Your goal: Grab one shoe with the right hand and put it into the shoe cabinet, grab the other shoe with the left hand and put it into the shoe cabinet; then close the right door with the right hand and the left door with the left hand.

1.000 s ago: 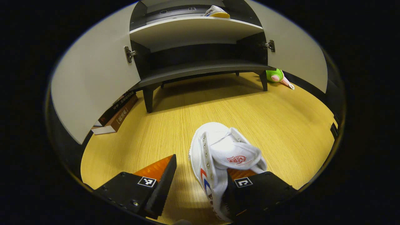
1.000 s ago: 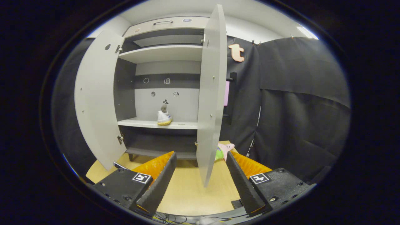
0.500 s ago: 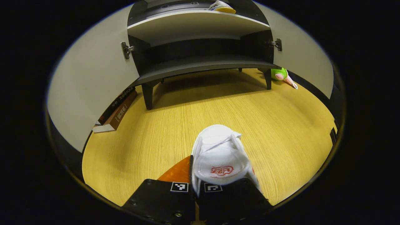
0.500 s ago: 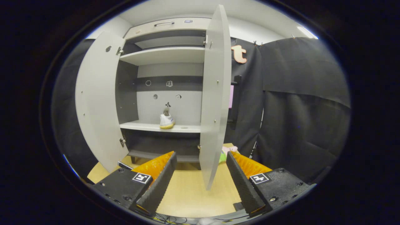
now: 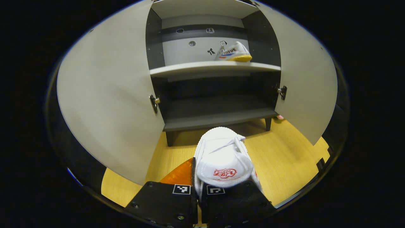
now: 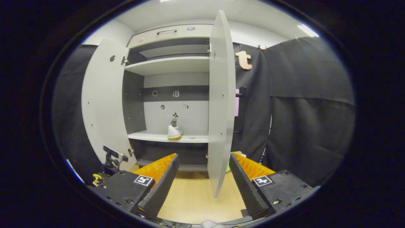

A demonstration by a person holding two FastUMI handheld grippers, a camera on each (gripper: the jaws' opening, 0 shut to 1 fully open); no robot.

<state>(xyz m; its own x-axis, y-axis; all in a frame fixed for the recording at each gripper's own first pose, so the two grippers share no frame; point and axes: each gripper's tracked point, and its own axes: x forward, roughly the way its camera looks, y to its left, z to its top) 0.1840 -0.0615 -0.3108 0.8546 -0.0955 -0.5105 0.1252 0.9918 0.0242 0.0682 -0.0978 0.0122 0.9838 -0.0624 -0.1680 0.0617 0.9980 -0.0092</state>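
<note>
In front of us the cabinet (image 5: 215, 114) stands with both doors swung wide, which we need so each shoe can go in unhindered. The left door (image 5: 107, 101) and right door (image 5: 303, 88) flank the opening, and the pale shelf (image 5: 190, 67) sits at a height we can reach straight on. The wooden floor (image 5: 284, 158) lies below, well under the held load.

On that shelf, toward its right end, the first shoe (image 5: 233, 53) lies on its sole, set far enough back that the doors should shut past it; this leaves the shelf's left part free, and we judge that is where the next one belongs.

The second shoe (image 5: 223, 156) is off the floor, toe pointing at the cabinet, clamped at its heel end by our left gripper (image 5: 197, 193), so the toe can lead onto the shelf.

Our right gripper (image 6: 202, 177) hangs back with its jaws spread and nothing between them, facing the right door's edge (image 6: 221, 110), which it must close later.
</note>
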